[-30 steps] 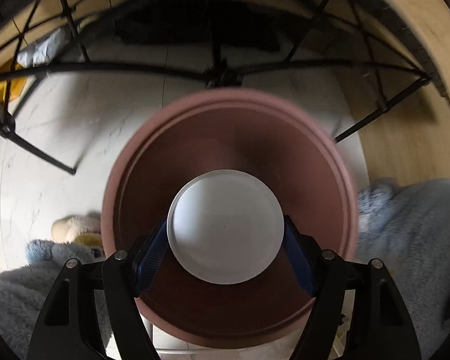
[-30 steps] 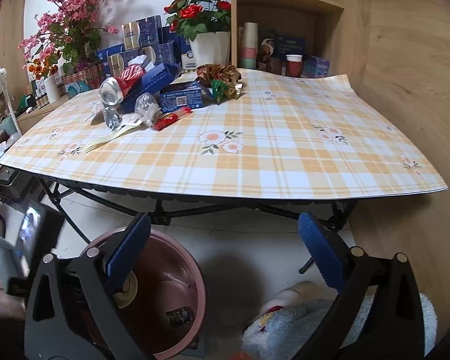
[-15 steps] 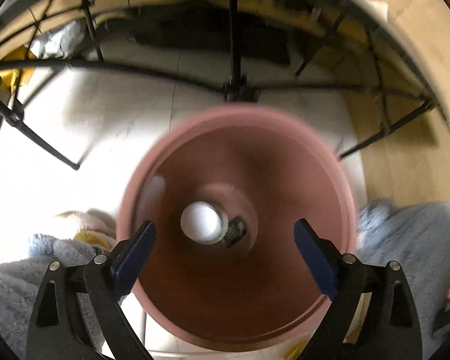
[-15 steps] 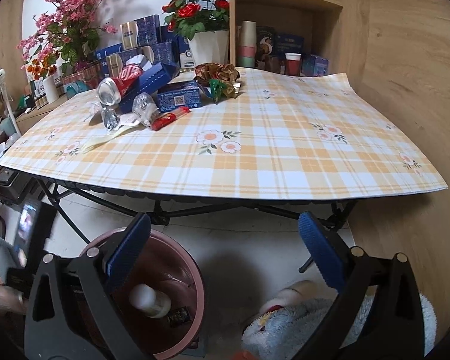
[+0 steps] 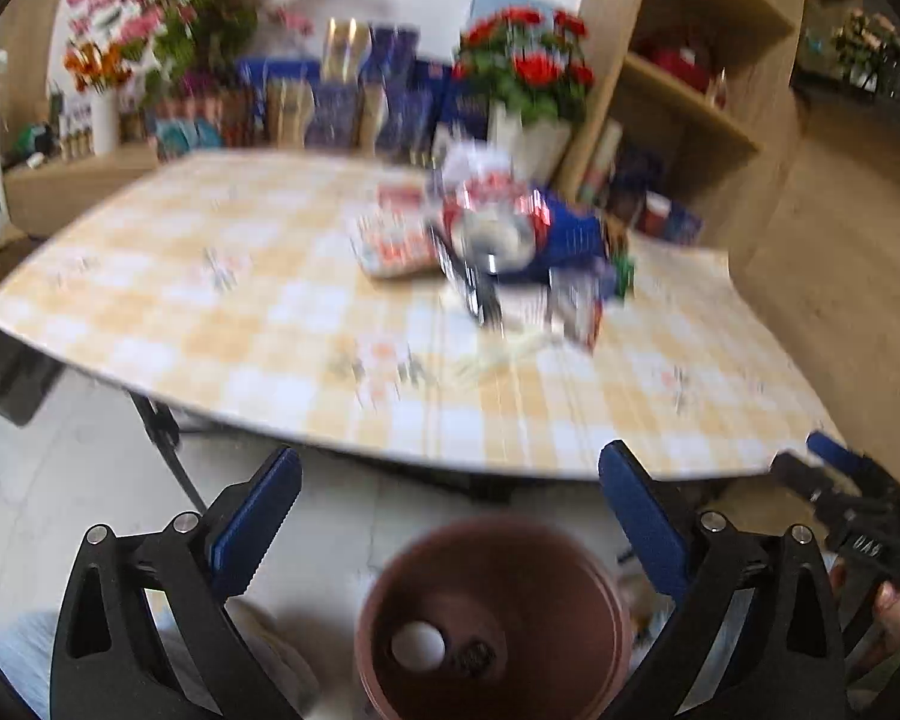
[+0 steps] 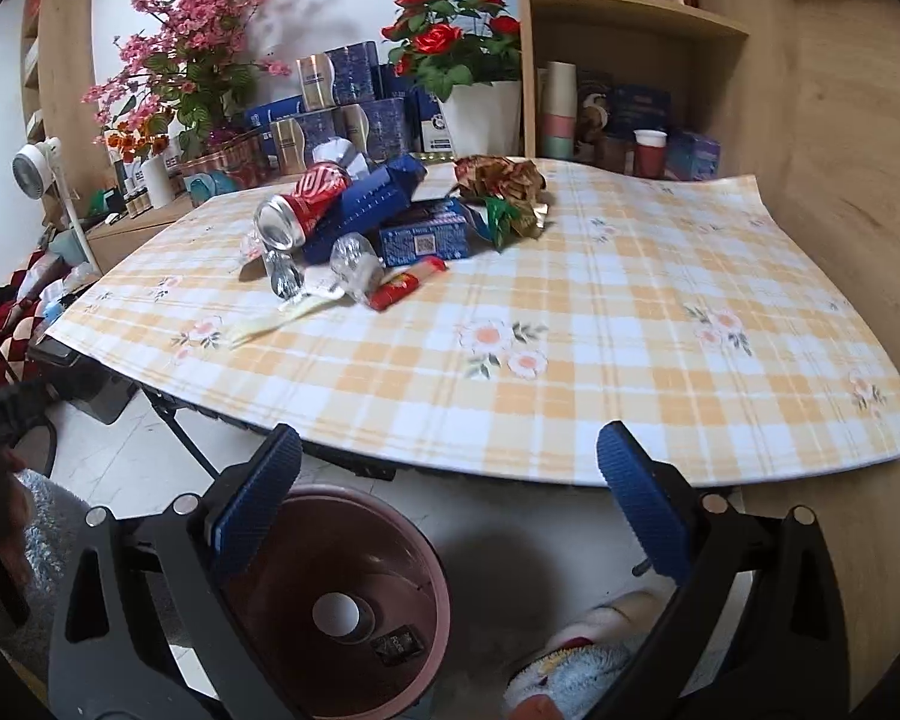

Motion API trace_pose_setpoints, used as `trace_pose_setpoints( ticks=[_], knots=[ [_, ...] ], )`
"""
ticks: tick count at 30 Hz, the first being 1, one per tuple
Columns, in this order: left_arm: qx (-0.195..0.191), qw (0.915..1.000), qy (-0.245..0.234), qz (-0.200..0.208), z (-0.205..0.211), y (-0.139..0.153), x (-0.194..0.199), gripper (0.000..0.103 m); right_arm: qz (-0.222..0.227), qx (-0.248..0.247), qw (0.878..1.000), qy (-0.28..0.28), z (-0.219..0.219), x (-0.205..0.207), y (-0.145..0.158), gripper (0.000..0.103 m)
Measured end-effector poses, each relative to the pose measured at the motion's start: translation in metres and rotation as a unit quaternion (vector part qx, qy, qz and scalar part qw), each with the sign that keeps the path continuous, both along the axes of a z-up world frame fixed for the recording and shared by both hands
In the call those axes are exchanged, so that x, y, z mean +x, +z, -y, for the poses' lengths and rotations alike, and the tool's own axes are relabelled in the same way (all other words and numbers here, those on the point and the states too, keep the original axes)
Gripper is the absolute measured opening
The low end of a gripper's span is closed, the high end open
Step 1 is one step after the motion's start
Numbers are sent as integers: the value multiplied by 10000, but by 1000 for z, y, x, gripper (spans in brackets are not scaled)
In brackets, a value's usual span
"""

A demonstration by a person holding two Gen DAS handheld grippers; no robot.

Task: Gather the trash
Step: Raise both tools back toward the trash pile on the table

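A dusty-pink bin (image 5: 390, 588) stands on the floor below the table edge, with a white cup (image 5: 417, 645) and a dark wrapper (image 5: 474, 657) at its bottom. My left gripper (image 5: 447, 468) is above and in front of the bin, its jaws opening with nothing between them. My right gripper (image 6: 447, 444) is open and empty over the same bin (image 6: 390, 540). On the checked table (image 6: 630, 330) lies a trash pile: a red can (image 6: 303, 204), a long blue box (image 6: 366, 204), a blue carton (image 6: 426, 237), crumpled plastic (image 6: 357, 264) and a red wrapper (image 6: 402, 288).
Flower pots (image 6: 480, 114), stacked blue boxes (image 6: 354, 96) and a wooden shelf (image 6: 630, 0) line the table's far side. A gold-green bow (image 6: 501, 186) lies by the pile. Black table legs (image 6: 180, 432) and a plush slipper (image 6: 594, 648) flank the bin. A small fan (image 6: 36, 162) stands at the left.
The left gripper let go of the white cup, which dropped to the bottom of the bin. It then opened wide, rose and tilted up to face the table. The right gripper rose slightly.
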State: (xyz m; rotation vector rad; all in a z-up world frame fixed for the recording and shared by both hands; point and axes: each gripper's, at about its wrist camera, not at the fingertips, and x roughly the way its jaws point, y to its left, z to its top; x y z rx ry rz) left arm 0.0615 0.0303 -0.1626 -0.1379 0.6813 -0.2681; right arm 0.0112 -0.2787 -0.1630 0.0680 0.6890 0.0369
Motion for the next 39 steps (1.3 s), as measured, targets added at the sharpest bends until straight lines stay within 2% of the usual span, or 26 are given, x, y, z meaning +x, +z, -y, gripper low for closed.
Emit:
trace_pose_setpoints(
  ticks=[3, 8, 11, 13, 18, 21, 28, 32, 35, 39],
  knots=[
    [22, 9994, 99, 317, -6, 22, 5, 97, 4, 69, 9999, 106, -2, 9, 7, 97],
    [72, 9985, 208, 496, -9, 44, 11, 97, 91, 76, 9996, 247, -4, 21, 19, 97],
    [199, 9971, 313, 664, -9, 55, 19, 97, 71, 94, 9993, 345, -4, 28, 24, 97],
    [262, 9972, 291, 639, -10, 58, 23, 97, 66, 6, 9994, 351, -5, 34, 28, 97],
    [653, 9937, 472, 773, -9, 67, 39, 97, 26, 61, 9994, 348, 0, 48, 34, 97],
    [824, 9927, 549, 692, -9, 69, 53, 97, 9, 115, 9993, 345, 3, 59, 38, 97],
    [870, 9938, 344, 609, -12, 70, 75, 97, -93, 70, 9998, 132, 14, 80, 36, 97],
    [884, 9947, 327, 413, -12, 66, 89, 97, -107, -151, 9998, -41, 16, 92, 33, 97],
    [896, 9951, 358, 228, -11, 61, 99, 97, -228, -67, 9996, -119, 20, 102, 26, 97],
    [631, 9974, 285, -198, -10, 53, 115, 97, -327, 45, 9994, 52, 17, 115, 19, 97]
  ],
)
